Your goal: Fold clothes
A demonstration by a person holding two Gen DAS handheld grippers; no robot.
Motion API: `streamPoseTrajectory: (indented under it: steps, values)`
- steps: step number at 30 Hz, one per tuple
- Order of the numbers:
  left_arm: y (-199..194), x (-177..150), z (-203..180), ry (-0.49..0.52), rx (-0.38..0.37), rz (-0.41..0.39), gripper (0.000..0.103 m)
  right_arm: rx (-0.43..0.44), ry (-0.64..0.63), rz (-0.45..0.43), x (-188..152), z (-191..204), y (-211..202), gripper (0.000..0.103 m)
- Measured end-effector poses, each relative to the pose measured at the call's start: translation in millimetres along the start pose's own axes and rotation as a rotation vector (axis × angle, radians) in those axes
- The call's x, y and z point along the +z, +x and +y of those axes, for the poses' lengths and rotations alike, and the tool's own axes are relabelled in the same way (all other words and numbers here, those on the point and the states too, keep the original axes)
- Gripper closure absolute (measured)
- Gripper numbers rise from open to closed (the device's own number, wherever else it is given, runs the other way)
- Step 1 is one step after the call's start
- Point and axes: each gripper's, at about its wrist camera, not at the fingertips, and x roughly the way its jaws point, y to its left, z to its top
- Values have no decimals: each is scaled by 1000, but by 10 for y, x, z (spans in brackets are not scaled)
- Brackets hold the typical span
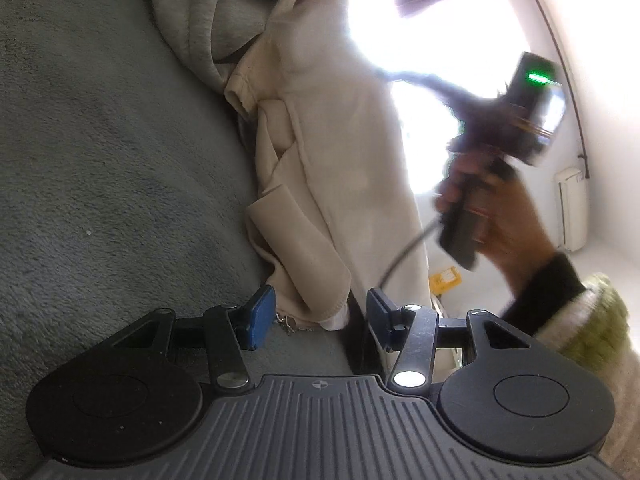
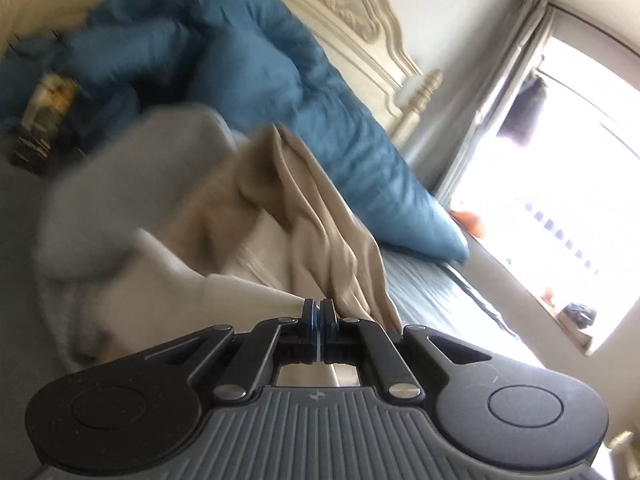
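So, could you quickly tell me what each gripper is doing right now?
Left gripper: open, the beige garment's hem between its pads, not pinched.
Right gripper: shut; it appears to pinch the beige garment's edge.

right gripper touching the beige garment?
Touching. Right wrist view: the right gripper has its jaws shut on a fold of the beige garment, which hangs taut from them.

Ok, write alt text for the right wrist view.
The right gripper, jaws shut, pinches a fold of a crumpled beige fabric garment lifted off a bed with a grey sheet. Behind lie a pale grey garment, a rumpled blue duvet, a carved cream headboard and a bright window.
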Motion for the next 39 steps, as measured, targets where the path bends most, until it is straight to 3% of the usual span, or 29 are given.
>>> streamPoseTrajectory:
  steps: [3, 5, 7, 8, 15, 20, 24, 28, 32, 36, 39]
  values:
    - [27, -9, -21, 29, 13, 3, 53, -48, 16, 92, -80, -14, 278, 97]
    - [35, -20, -38, 48, 21, 4, 53, -54, 53, 84, -85, -107, 227, 70]
    - [50, -27, -49, 63, 28, 3, 53, -33, 115, 36, -62, -281, 41, 53]
    - [53, -34, -57, 70, 32, 3, 53, -22, 149, 6, -44, -407, -96, 50]
    - [1, -70, -99, 80, 38, -3, 52, -52, 411, -91, -137, -1514, -1349, 49]
    - [10, -72, -115, 86, 40, -12, 52, -116, 562, -106, -642, -2020, -2506, 50]
    - [16, -102, -176, 123, 50, -24, 52, -195, 674, -108, -1133, -2262, -3699, 51]
    - [-36, -165, -340, 186, 46, -48, 52, -343, 712, -94, -1589, -2252, -4954, 51]
    - [-107, -278, -590, 279, 24, -66, 52, -467, 799, -30, -2152, -2133, -5936, 51]
    - [-186, -477, -825, 390, 22, -53, 51, -550, 922, 59, -2813, -2000, -6529, 51]
    - [-170, -696, -997, 424, 62, 14, 51, -573, 1025, 112, -3239, -1985, -6736, 50]
